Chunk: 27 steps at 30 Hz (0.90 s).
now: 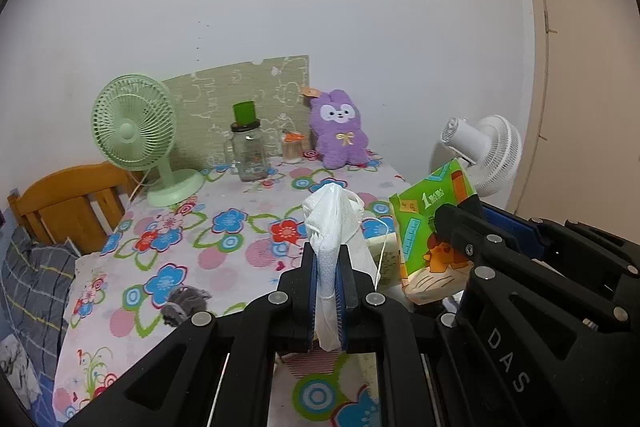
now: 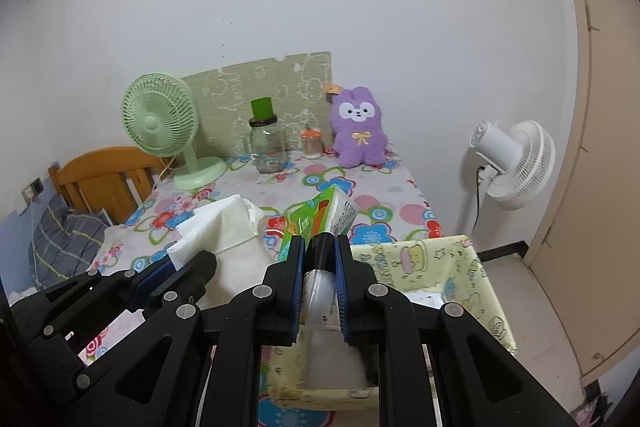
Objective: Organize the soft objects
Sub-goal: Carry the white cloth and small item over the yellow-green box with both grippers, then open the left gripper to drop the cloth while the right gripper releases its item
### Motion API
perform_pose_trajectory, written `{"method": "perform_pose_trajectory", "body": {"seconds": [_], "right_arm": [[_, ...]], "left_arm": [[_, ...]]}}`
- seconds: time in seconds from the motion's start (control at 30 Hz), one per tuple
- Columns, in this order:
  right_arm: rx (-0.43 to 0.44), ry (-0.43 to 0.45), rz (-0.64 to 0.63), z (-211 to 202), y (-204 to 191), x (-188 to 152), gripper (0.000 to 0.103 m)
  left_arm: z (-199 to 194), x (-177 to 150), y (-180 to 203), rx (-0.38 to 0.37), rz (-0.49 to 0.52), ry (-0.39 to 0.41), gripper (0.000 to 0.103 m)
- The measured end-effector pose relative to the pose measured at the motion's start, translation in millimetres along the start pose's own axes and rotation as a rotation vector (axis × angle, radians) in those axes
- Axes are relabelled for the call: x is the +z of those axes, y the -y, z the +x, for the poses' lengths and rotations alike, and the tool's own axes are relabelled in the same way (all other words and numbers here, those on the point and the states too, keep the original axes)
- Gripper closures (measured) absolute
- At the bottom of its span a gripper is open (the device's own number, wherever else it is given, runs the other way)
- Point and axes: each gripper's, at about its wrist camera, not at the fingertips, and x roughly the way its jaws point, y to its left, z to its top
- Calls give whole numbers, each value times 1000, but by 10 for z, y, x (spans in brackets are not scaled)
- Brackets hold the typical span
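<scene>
A: Left wrist view, item one: white tissue (image 1: 334, 227), a crumpled sheet standing upright, clenched between the blue pads of the left gripper (image 1: 328, 291), held above the flowered tablecloth (image 1: 224, 227).

B: Item two?

A: Tissue pack (image 1: 434, 227), green wrapper with a cartoon print, grasped by the right gripper (image 2: 320, 279). In the right wrist view its jaws press on the pack's white end, and the green end sticks out ahead of the fingers, tilted up.

B: Position of the two relative to each other?

A: Side by side; tissue to the left, pack to the right, both raised off the table. Whether they touch, cannot tell.

B: Beneath them?

A: Yellow fabric bin (image 2: 472, 267) with cartoon figures, open top, at the near right edge of the table, directly under the right gripper.

B: Further entries?

A: Small grey fluffy object (image 1: 182, 305) lying on the cloth, near left. At the back, against the wall: purple plush rabbit (image 1: 340, 131) sitting upright; glass jar (image 1: 248, 155) with a green cup upside down on its lid; small container with an orange top (image 1: 291, 147) between jar and rabbit; green desk fan (image 1: 136, 131) at the left.

B: Off the table?

A: White standing fan (image 2: 516, 163) to the right; wooden headboard (image 1: 68, 203) and checked bedding (image 1: 36, 275) to the left.
</scene>
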Motion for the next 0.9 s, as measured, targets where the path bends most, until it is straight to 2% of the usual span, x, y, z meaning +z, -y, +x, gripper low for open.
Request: {"method": "perform_pose_trajectory", "body": {"seconds": [0.43, 0.9], "right_arm": [[-43, -20, 33, 92, 341, -37, 86], [-91, -86, 68, 391, 641, -133, 86]], "left_arm": [[193, 28, 296, -49, 32, -28, 98], [549, -27, 481, -68, 80, -114, 95]]}}
